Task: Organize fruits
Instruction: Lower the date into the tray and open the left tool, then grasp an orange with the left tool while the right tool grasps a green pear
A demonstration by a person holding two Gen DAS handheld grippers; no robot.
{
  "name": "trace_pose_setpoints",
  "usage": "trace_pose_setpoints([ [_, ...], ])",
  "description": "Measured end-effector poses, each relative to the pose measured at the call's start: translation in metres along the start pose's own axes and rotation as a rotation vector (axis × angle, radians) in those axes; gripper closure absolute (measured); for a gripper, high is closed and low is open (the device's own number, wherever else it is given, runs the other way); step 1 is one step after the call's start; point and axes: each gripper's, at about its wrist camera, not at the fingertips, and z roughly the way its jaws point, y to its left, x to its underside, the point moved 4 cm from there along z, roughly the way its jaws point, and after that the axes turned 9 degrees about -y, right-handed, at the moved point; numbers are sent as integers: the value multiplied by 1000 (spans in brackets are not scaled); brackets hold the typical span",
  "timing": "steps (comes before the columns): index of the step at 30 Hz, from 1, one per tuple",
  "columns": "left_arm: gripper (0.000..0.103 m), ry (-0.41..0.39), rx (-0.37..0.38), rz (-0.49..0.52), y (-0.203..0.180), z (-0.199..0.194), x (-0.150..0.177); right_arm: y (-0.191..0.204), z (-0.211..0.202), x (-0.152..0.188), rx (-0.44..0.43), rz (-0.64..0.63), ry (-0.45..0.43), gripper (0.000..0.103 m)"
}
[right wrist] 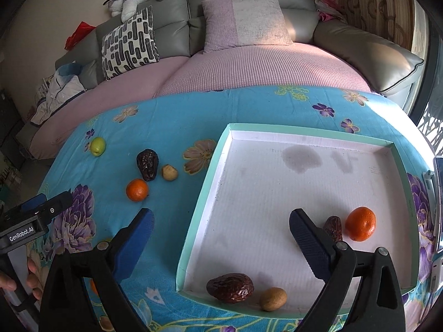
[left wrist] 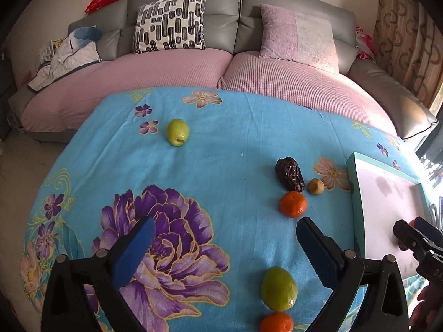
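My left gripper (left wrist: 225, 238) stands open above the blue flowered cloth (left wrist: 221, 149), nothing between its fingers. Ahead of it lie a green fruit (left wrist: 279, 288) and an orange (left wrist: 276, 322) close by. Further off are another orange (left wrist: 293, 204), a dark date (left wrist: 289, 174), a small brown nut (left wrist: 316, 186) and a far green fruit (left wrist: 178, 132). My right gripper (right wrist: 221, 229) is open over the left rim of the teal-edged white tray (right wrist: 205, 193). Inside the tray lie a large date (right wrist: 230, 287), a nut (right wrist: 272, 298), a small date (right wrist: 333, 228) and an orange (right wrist: 360, 223).
A grey sofa (left wrist: 238, 8) with pink seat covers, cushions and a pile of clothes runs behind the table. The tray (left wrist: 353, 182) takes up the table's right side. A phone-like object (right wrist: 438, 202) lies beyond the tray's right edge. A hand (right wrist: 30, 276) holds the left gripper's handle.
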Motion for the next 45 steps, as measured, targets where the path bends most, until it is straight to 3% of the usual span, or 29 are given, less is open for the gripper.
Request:
trace_pose_setpoints([
  [8,0,-2,31,-66,17,-17,13,39,-3,7,-73,-60,-10,5],
  [14,1,23,33,-41,18,-22,31,41,-4,15,-50,-47,8,5],
  [21,4,85,109,-15,4,-26,60,37,-10,41,-23,-16,65,5],
  [27,18,136,201,46,-22,-29,76,37,-16,44,7,-32,54,5],
  [30,28,176,236,70,-31,-25,83,32,-17,43,16,-21,48,5],
  [32,42,200,260,75,-36,-23,87,31,-16,43,17,-16,52,5],
  [37,56,249,302,89,-46,-17,96,32,-17,42,18,-22,49,5],
  [42,68,255,291,94,-48,-13,98,32,-17,41,21,-23,45,5],
  [45,69,244,295,100,-49,-13,97,32,-17,40,21,-24,43,5],
])
